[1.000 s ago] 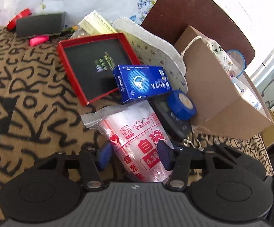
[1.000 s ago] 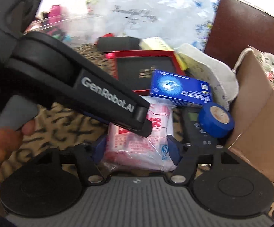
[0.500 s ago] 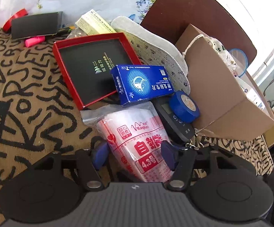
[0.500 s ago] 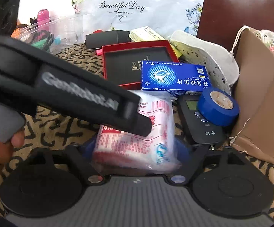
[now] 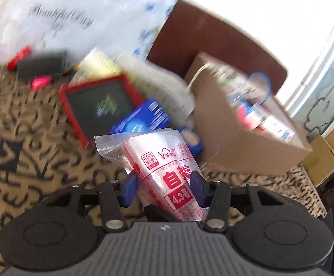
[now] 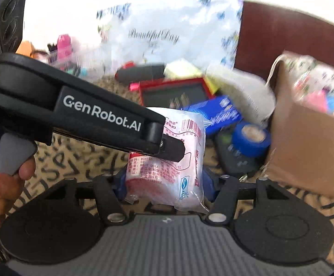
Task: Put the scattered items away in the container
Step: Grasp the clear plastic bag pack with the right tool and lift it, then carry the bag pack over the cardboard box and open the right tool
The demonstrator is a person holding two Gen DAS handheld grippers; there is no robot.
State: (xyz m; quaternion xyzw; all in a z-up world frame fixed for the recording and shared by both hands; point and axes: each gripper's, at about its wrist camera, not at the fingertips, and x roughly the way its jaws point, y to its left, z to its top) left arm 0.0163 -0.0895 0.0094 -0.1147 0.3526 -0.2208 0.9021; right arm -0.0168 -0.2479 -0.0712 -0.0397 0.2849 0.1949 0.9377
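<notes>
Overhead of the patterned cloth (image 5: 28, 142), both grippers hold one clear packet of zip bags (image 5: 167, 172): the left gripper (image 5: 162, 189) has its blue pads pressed against the packet's lower sides, and the right gripper (image 6: 164, 186) is likewise narrowed onto the same packet (image 6: 174, 161), its pads mostly hidden behind the plastic. The packet's long axis runs away from each camera, its loose sealed flap pointing to the far side in the left wrist view. To the right stands the open cardboard box (image 5: 233, 138), its near wall rising just beside the packet, with printed items already showing inside. Between packet and box lie a blue tape roll (image 6: 251, 138) and a dark handset (image 6: 233, 158); farther off sit a blue carton (image 5: 141, 119) and a red-rimmed tray (image 5: 100, 108), all blurred.
</notes>
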